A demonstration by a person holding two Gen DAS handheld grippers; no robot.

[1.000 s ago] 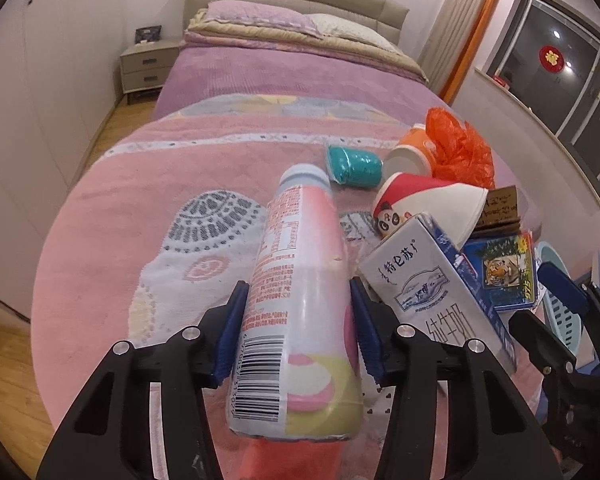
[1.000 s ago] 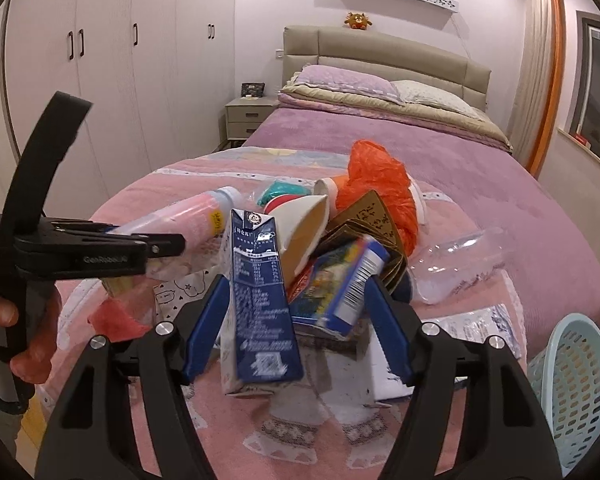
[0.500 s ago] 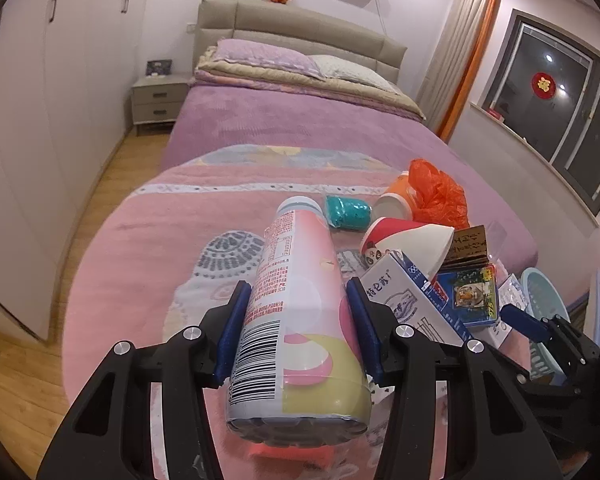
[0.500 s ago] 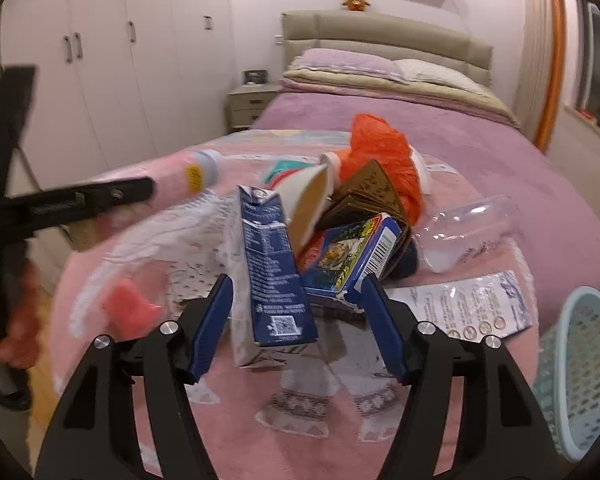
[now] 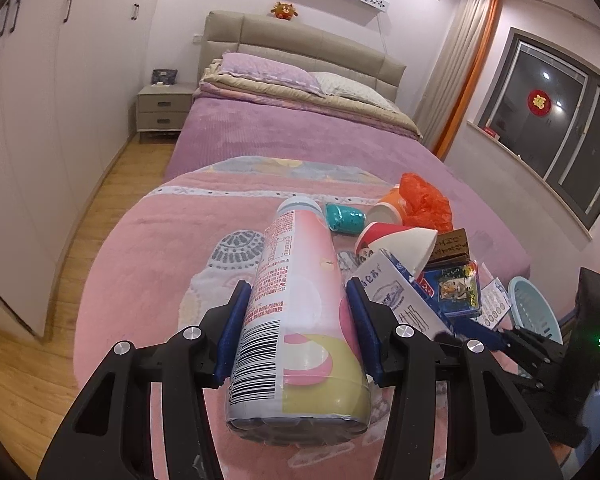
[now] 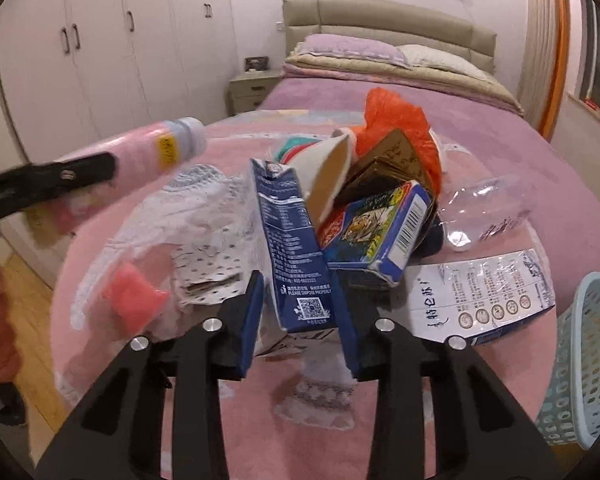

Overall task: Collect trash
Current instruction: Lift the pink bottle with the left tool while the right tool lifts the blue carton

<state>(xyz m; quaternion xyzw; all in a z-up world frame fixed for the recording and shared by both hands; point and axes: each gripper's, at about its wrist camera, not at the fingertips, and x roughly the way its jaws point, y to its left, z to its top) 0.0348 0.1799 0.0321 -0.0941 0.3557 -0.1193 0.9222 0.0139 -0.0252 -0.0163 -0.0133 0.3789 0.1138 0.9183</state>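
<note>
Left wrist view: the left gripper was clamped on a pink bottle, its blue finger pads pressed against both sides of the label. The bottle lay along the fingers, base toward the camera and white cap pointing at the bed, and was held clear above the pink blanket.

To the right of the bottle lay the trash pile. A milk carton stood nearest, with a paper cup behind it, a teal roll and an orange bag farther back, and a blue box under a brown card. A pale blue basket sat at the right edge, partly hidden by the right gripper.

Right wrist view: the right gripper stood with its fingers apart on either side of the lower end of the milk carton. Whether the pads touched the carton could not be told. The carton leaned against the paper cup and the blue box. The orange bag rose behind them, and a clear plastic wrapper and a flat printed pack lay to the right. A crumpled white sheet and a pink scrap lay to the left. The basket stood at the lower right, beside the blanket. The bottle in the left gripper appeared blurred at the upper left, apart from the pile.
</note>
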